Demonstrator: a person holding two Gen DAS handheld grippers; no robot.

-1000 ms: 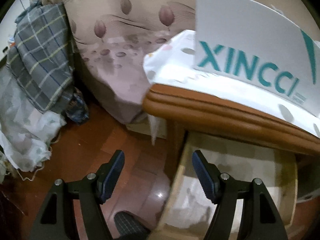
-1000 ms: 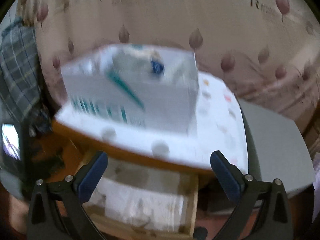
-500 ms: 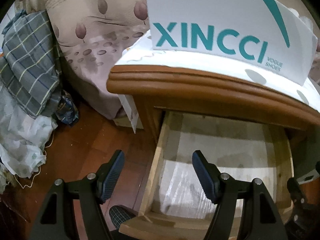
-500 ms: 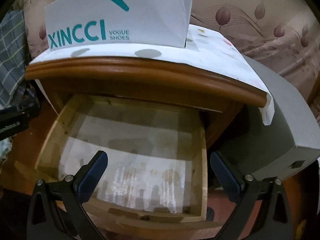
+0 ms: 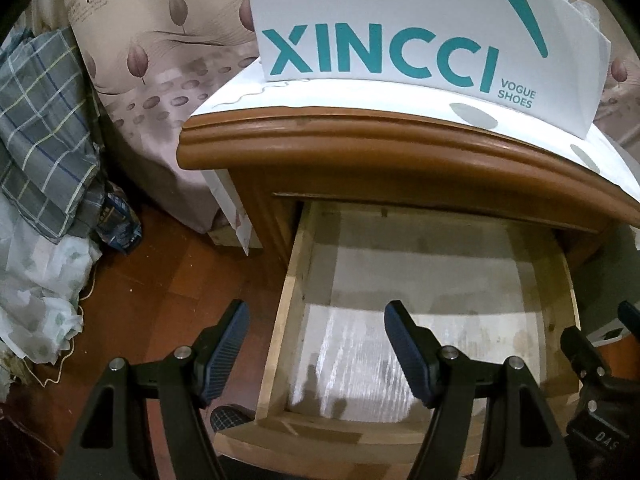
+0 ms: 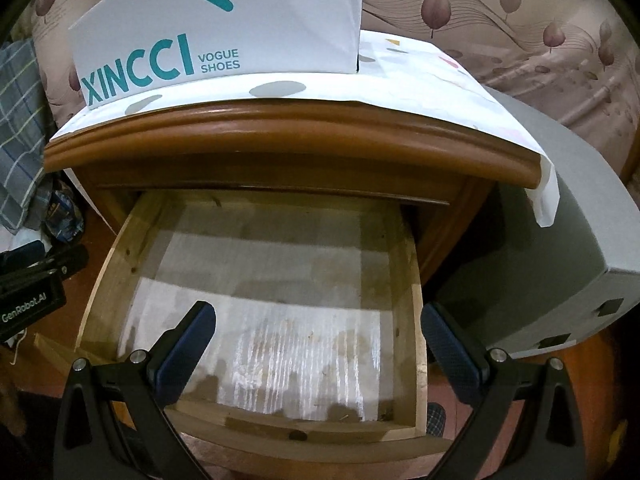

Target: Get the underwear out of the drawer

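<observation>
The wooden drawer [image 5: 288, 280] of a bedside cabinet [image 5: 360, 132] is pulled open; it also shows in the right wrist view [image 6: 412, 280]. Its floor holds only a pale shiny liner [image 6: 280, 320]; I see no underwear in it. My left gripper [image 5: 316, 344] is open and empty above the drawer's front left corner. My right gripper [image 6: 320, 344] is open and empty above the drawer's front. The right gripper's body [image 5: 592, 368] shows at the right edge of the left wrist view.
A white XINCCI shoe box [image 5: 400, 32] stands on the cabinet's white cloth [image 6: 420, 76]. A grey box [image 6: 560, 240] stands right of the cabinet. Plaid cloth [image 5: 44, 128] and white fabric [image 5: 36, 288] lie left on the wooden floor [image 5: 160, 300]. A leaf-patterned bedsheet [image 5: 160, 80] hangs behind.
Both grippers have swung toward the cabinet and down, so the open drawer now fills both views. The right view, blurred a second ago, is sharp. Both grippers stayed open.
</observation>
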